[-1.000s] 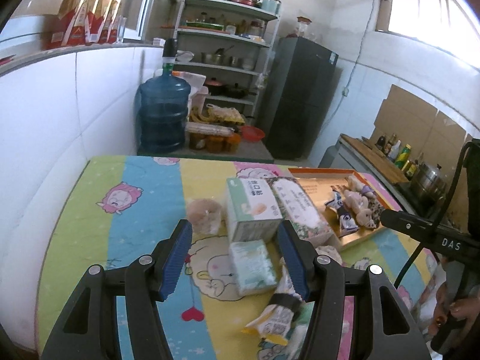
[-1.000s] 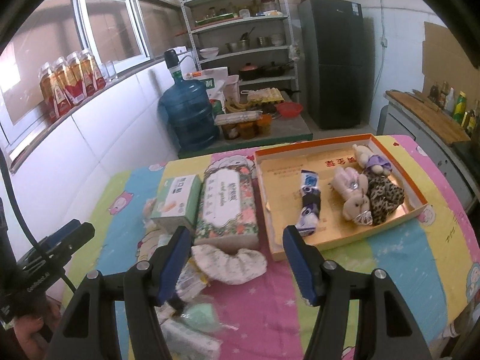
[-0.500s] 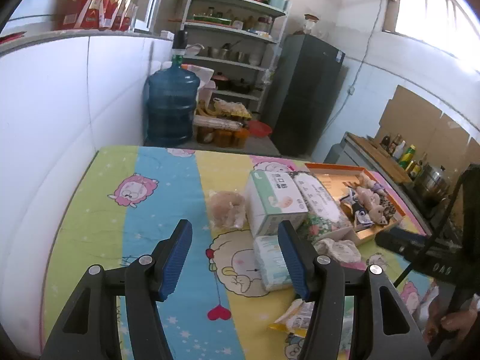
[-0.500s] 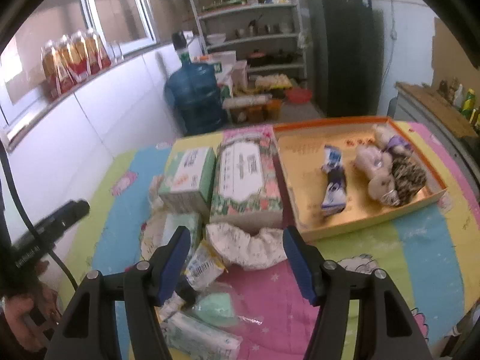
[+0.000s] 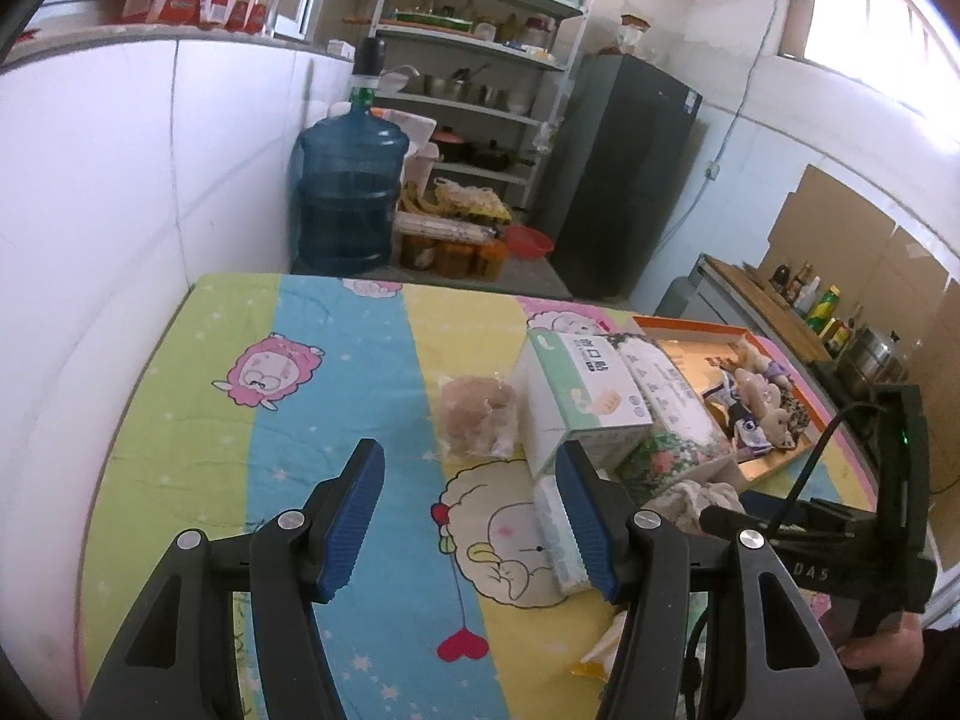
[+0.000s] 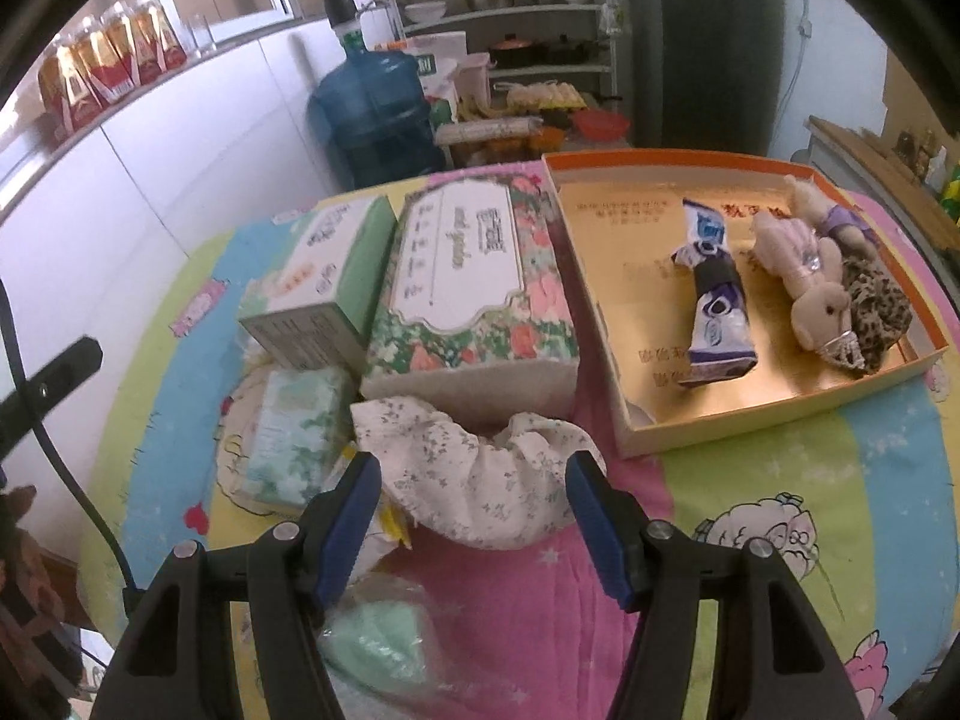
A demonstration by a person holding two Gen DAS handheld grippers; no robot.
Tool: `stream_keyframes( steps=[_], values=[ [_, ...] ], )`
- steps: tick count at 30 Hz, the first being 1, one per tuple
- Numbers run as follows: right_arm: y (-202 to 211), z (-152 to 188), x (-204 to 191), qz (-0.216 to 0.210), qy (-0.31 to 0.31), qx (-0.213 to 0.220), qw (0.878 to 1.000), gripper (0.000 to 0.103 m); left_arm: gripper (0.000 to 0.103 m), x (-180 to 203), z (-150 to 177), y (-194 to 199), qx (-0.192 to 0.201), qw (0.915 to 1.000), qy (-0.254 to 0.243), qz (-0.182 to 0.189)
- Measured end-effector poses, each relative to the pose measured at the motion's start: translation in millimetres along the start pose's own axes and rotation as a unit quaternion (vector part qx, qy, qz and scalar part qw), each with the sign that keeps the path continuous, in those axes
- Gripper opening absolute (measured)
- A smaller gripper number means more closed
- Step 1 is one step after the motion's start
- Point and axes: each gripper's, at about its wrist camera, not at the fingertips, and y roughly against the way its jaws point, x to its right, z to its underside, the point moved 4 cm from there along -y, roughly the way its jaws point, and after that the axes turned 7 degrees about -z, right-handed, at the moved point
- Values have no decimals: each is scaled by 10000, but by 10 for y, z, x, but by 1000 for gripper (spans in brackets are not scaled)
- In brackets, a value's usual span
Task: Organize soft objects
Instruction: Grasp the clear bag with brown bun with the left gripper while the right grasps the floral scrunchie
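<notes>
- The right gripper (image 6: 474, 510) tilted steeply down over a crumpled white floral cloth (image 6: 474, 480), jaws apart, the cloth between them, not pinched.
- That cloth lay against the front of the long flower-patterned tissue pack (image 6: 474, 294).
- The shallow orange cardboard tray (image 6: 780, 420) sat just right of that pack.
- The left gripper (image 5: 471, 516) sloped gently down, left of the pack, jaws spread over bare striped cartoon sheet (image 5: 336, 372).

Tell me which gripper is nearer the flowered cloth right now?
Right. The right gripper sits just over the flowered cloth, open jaws framing it. The left gripper is off to the cloth's side, over bare bedsheet.
</notes>
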Motion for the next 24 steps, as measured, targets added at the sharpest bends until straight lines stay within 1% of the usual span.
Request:
stream_keyframes(
  steps=[4,7,10,16,24],
  values=[
    [-99,18,0,62,54,-109,9999,64,61,32,-54,-209,-102,9998,-147,29],
    [-162,26,0,127,111,-181,9997,64,61,78,-98,-451,-230,9991,-359,87],
    [-188,41,-12,166,156,-189,9996,64,61,116,-118,-684,-418,9975,-530,188],
    [-218,47,-23,154,86,-209,9996,64,61,208,-151,-1048,-664,9947,-714,316],
    [-263,29,48,122,-74,-233,9996,64,61,292,-178,-1372,-882,9916,-891,310]
  ],
)
